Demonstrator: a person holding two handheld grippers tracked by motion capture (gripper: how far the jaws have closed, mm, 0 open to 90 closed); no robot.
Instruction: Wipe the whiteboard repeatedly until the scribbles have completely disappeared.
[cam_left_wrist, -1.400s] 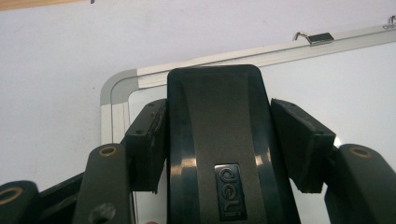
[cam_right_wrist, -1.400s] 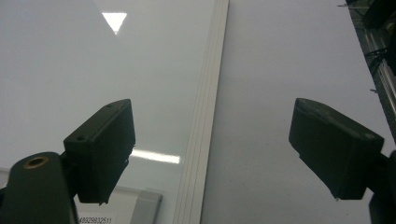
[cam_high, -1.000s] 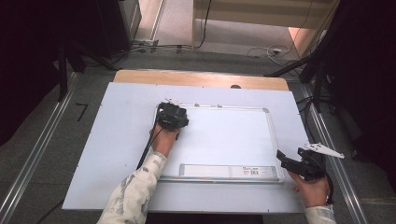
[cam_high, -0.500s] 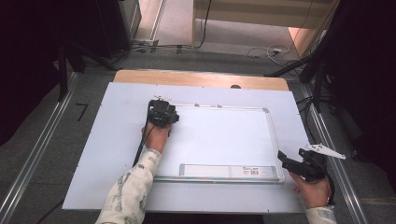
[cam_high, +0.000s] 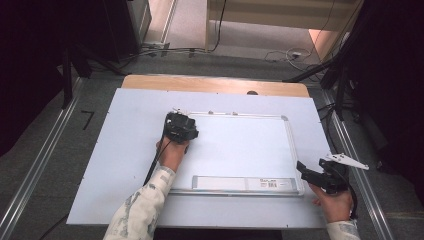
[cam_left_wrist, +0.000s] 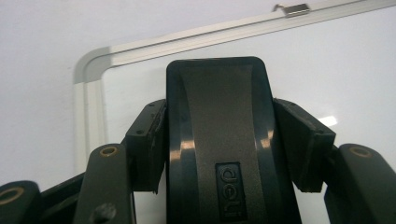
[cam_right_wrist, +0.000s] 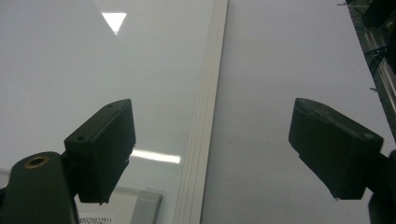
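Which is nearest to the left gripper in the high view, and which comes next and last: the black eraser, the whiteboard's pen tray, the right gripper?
1. Black eraser: clamped between the left gripper's jaws, at the whiteboard's upper left.
2. Pen tray: along the board's near edge.
3. Right gripper: off the board's lower right corner.

the black eraser (cam_left_wrist: 219, 144), a rounded-cornered block with a raised logo on its back, lies flat on the whiteboard (cam_high: 250, 145) near its far left corner, clamped at both sides. the whiteboard, white and silver-framed, lies flat with a grey tray along its near edge.
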